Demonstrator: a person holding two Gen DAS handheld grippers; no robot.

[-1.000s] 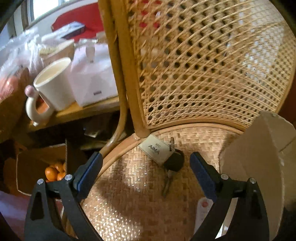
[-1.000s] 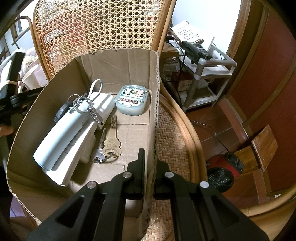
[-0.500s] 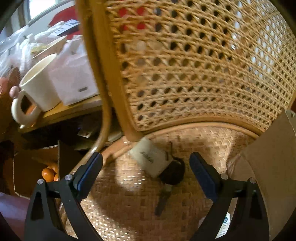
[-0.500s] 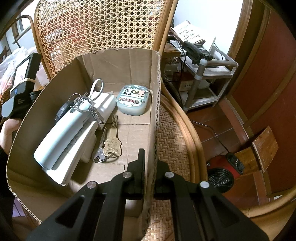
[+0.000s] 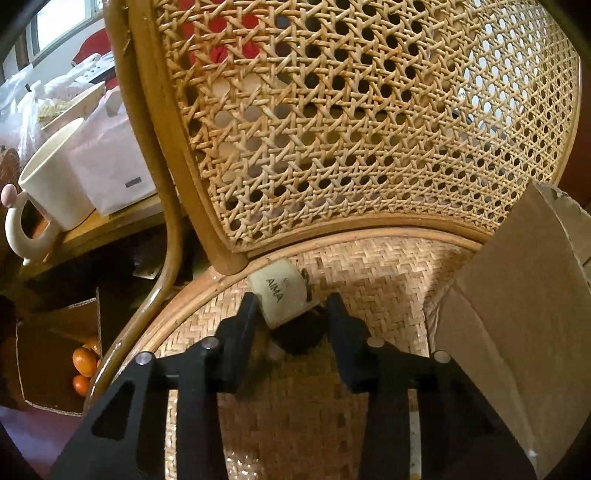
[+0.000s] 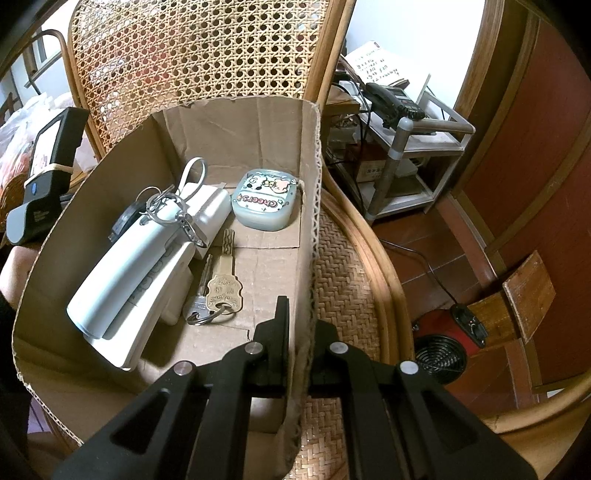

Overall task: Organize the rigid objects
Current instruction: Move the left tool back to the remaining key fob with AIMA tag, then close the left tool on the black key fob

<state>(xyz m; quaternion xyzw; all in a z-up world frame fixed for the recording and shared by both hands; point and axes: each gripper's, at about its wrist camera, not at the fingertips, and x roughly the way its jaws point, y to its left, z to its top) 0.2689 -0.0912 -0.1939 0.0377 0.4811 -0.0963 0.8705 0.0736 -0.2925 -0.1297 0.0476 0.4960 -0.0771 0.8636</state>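
Cane-backed rattan chair [image 5: 369, 129], window [image 5: 62, 22] upper left, metal shelf [image 6: 410, 162] by white wall, wood floor [image 6: 424, 240]

Daylight reaches me from a window [image 5: 66, 35] at the upper left of the left view and glows through the cane chair back [image 5: 369, 118], whitest at its upper right. The woven seat [image 5: 373, 280] is sunlit in patches, shadowed beneath my left tool [image 5: 291, 310]. Both feeds are sharp at centre, bowed and vignetted black at the corners. The right view is evenly lit; its white wall [image 6: 413, 37] is nearly blown out.
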